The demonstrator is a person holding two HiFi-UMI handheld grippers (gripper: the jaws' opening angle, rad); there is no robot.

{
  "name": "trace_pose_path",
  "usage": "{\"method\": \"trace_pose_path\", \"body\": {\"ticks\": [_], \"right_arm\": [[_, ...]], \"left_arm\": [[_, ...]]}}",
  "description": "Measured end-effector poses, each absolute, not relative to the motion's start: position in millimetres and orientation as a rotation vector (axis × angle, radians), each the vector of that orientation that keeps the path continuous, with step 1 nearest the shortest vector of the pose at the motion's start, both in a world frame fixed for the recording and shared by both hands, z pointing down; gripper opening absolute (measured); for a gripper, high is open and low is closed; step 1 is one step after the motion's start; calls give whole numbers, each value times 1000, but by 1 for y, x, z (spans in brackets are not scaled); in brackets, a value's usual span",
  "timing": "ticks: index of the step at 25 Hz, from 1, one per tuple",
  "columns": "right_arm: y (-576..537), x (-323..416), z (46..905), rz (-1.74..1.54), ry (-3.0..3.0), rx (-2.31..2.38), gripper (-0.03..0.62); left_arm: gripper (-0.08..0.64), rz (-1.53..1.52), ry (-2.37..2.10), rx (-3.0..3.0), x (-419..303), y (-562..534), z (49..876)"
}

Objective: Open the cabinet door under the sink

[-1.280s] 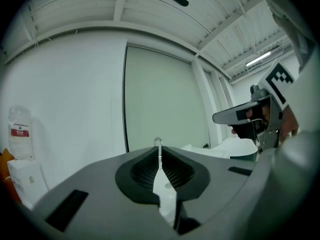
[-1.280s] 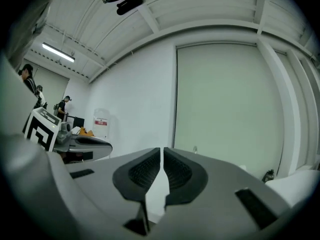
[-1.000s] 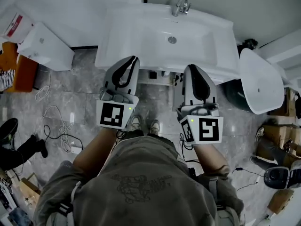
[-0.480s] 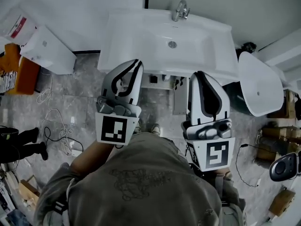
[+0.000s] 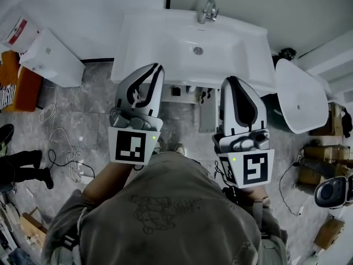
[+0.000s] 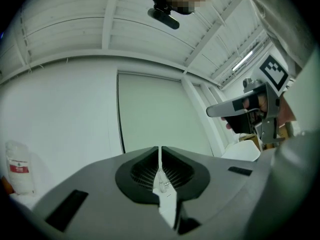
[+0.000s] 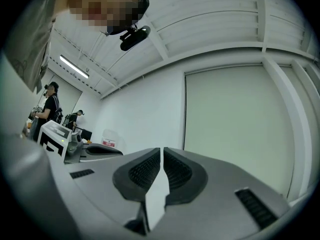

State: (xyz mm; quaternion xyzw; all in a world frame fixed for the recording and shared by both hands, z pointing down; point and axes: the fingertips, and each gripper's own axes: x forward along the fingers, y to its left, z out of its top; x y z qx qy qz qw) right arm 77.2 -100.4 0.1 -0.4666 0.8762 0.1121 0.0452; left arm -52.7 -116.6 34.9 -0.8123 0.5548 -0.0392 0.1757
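A white sink (image 5: 165,48) with a chrome tap (image 5: 208,10) stands against the wall. The cabinet below it is mostly hidden by the basin; only a dark strip (image 5: 185,91) and a narrow grey panel (image 5: 207,115) show under the front edge. In the head view my left gripper (image 5: 158,68) is raised before the sink's front left, shut and empty. My right gripper (image 5: 231,81) is beside it at the front right, also shut on nothing. In the left gripper view the left gripper (image 6: 160,151) faces the wall with its jaws together. The right gripper (image 7: 162,151) looks the same in its own view.
A white box-like fixture (image 5: 52,57) and a white bottle (image 5: 16,32) stand at the left. A loose white basin (image 5: 300,95) leans at the right, beside cardboard boxes (image 5: 314,164). Cables (image 5: 60,148) lie on the grey floor. A person's legs (image 5: 19,167) show at the far left.
Both grippers have risen in front of the sink, then held still. Both stayed shut.
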Motion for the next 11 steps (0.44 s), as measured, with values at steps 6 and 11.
{"method": "trace_pose_path", "body": {"ticks": [6,11], "right_arm": [[-100,80,-2,380,2660,-1440,40],[-101,83,2,318,2657,-1420,40]], "left_arm": [[32,-97,1575,-2311,-52,-114,35],[31,-96,1580,-2305,-51,-112,36]]}}
